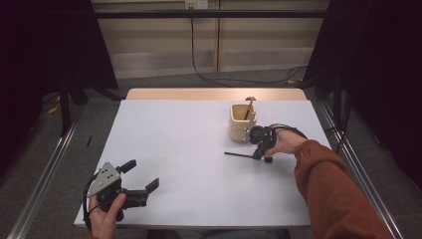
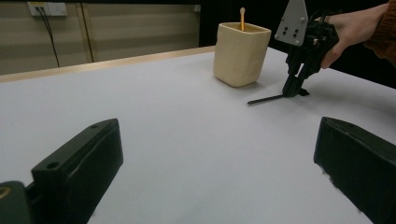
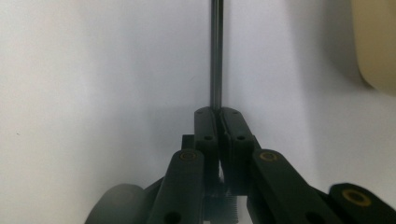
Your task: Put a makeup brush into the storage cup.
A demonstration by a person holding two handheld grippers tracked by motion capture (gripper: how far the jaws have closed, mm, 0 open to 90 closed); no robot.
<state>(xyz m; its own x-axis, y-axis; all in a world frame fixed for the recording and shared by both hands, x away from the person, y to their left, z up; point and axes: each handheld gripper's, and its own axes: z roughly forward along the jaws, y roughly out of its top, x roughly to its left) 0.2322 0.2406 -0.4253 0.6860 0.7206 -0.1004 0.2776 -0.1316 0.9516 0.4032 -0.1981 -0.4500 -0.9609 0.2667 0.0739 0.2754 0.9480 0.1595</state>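
A thin black rod point(image 1: 238, 155) point(image 2: 264, 99) lies flat on the white table point(image 1: 189, 149), just in front of a beige cup point(image 1: 242, 122) point(image 2: 240, 53). My right gripper point(image 1: 259, 154) point(image 2: 293, 91) point(image 3: 217, 112) points down at the table and is shut on one end of the rod point(image 3: 215, 56), which runs straight out from between its pads. A wooden stick point(image 1: 248, 107) point(image 2: 242, 18) stands upright in the cup point(image 3: 376, 46). At the table's front left corner my left gripper point(image 1: 142, 174) point(image 2: 215, 158) is held open with nothing between its jaws.
A wooden strip point(image 1: 214, 93) runs along the table's far edge. Metal rails point(image 1: 45, 174) flank the table on the floor. A cable point(image 1: 199, 69) hangs along the back wall. A wide stretch of bare white tabletop separates the two grippers.
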